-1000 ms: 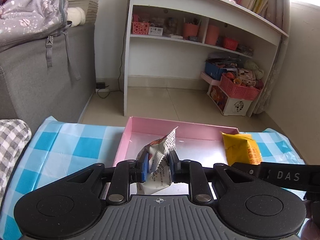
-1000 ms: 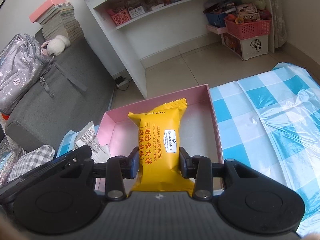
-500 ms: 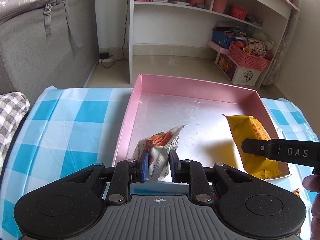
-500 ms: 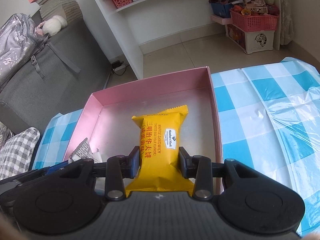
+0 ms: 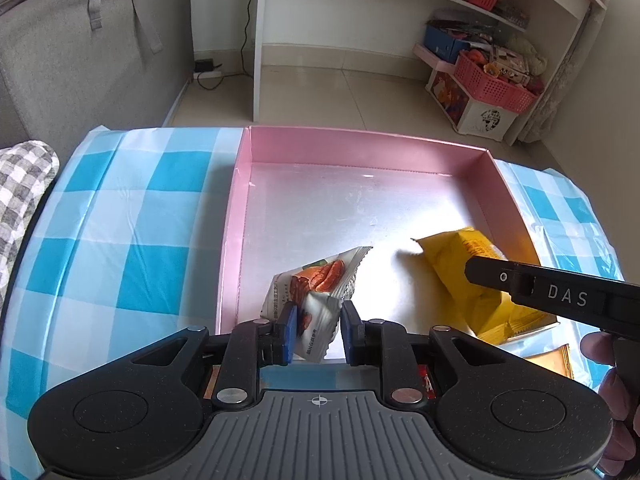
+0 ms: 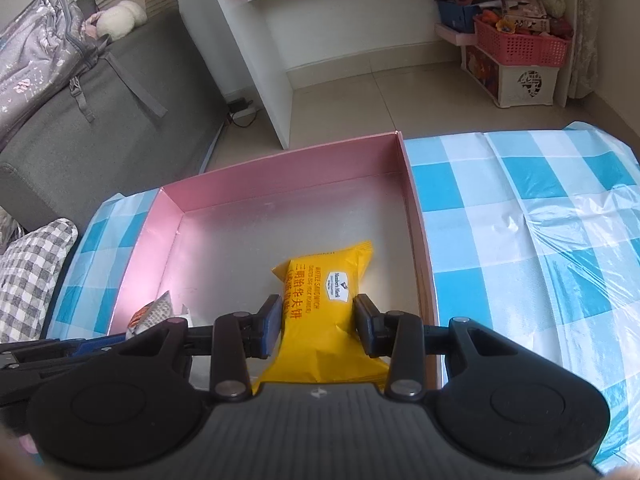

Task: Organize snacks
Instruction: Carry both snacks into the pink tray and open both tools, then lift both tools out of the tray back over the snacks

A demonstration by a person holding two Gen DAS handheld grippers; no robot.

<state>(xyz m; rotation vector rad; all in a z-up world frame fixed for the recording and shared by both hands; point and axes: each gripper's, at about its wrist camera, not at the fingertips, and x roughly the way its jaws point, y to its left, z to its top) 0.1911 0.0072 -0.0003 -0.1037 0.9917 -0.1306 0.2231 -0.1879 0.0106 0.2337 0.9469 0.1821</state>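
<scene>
A pink box [image 5: 360,144] with a silvery floor sits on the blue-check table. My left gripper [image 5: 319,332] holds a white nut packet [image 5: 320,284] at the box's near left corner. Its jaws are starting to open, and the pads still touch the wrapper. My right gripper [image 6: 318,328] grips a yellow waffle sandwich packet [image 6: 324,280] low against the box's right wall [image 6: 416,240]. Its jaws are also opening, with the packet still between the pads. The left wrist view shows the yellow packet [image 5: 452,252] under a right finger [image 5: 560,296]. The white packet [image 6: 154,312] peeks out in the right wrist view.
A blue-check cloth [image 5: 120,220] covers the table. An orange packet [image 5: 552,360] lies outside the box's near right corner, beside a hand [image 5: 612,400]. Beyond the table stand a grey sofa [image 5: 80,60], a white shelf unit [image 5: 360,20] and a pink basket [image 5: 496,88].
Both grippers have tipped downward and lowered their packets into the pink box. The white packet went to the near left, the yellow one to the right side. The jaws look slightly wider.
</scene>
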